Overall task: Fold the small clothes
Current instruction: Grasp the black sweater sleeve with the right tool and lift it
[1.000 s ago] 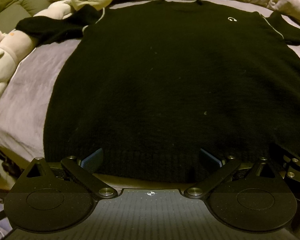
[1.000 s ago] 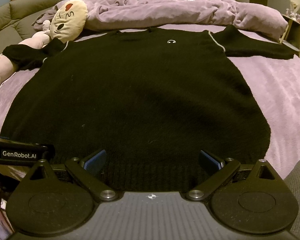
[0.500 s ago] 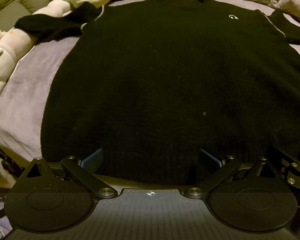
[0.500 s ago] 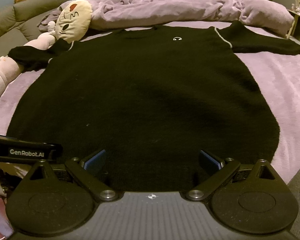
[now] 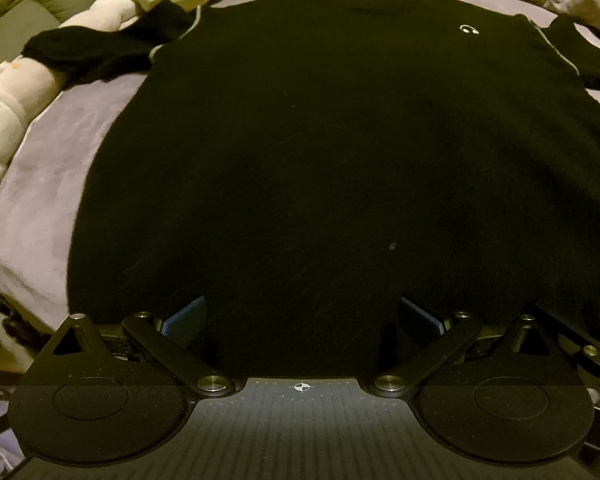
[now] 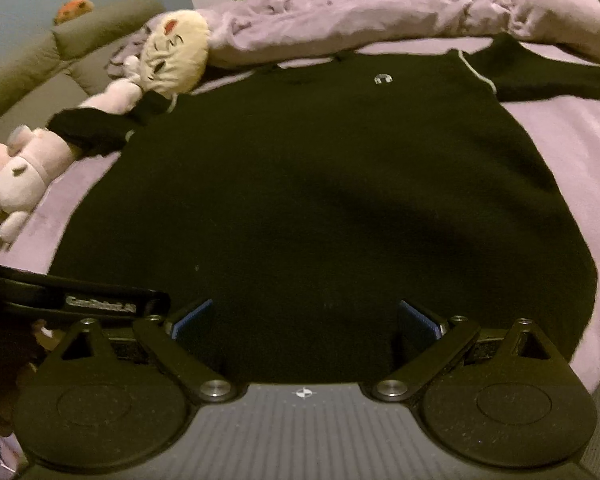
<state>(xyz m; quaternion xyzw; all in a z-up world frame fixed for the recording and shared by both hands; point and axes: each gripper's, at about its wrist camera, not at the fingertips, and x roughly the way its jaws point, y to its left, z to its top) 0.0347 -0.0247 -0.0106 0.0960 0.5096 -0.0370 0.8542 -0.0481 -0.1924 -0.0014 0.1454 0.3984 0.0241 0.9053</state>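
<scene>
A black sweater [image 5: 340, 152] lies flat and face up on a purple bed, collar far, hem toward me, sleeves spread to both sides; it also shows in the right wrist view [image 6: 320, 184]. A small white logo [image 5: 469, 29] sits on its chest. My left gripper [image 5: 302, 316] is open, its blue pads either side of the hem near the left half. My right gripper [image 6: 304, 316] is open over the hem's right half. The left gripper's body [image 6: 96, 300] shows at the left of the right wrist view.
Plush toys lie along the left: a cream cat head [image 6: 176, 56] on the left sleeve and a pink plush [image 6: 24, 176]. A bunched purple duvet [image 6: 400, 20] runs along the far edge. Bare purple sheet [image 6: 580, 160] lies to the right. A green sofa [image 6: 40, 64] stands at far left.
Both grippers have moved forward over the hem, so the sweater fills more of each view. The right wrist view has swung a little to the left. Jaws stay open.
</scene>
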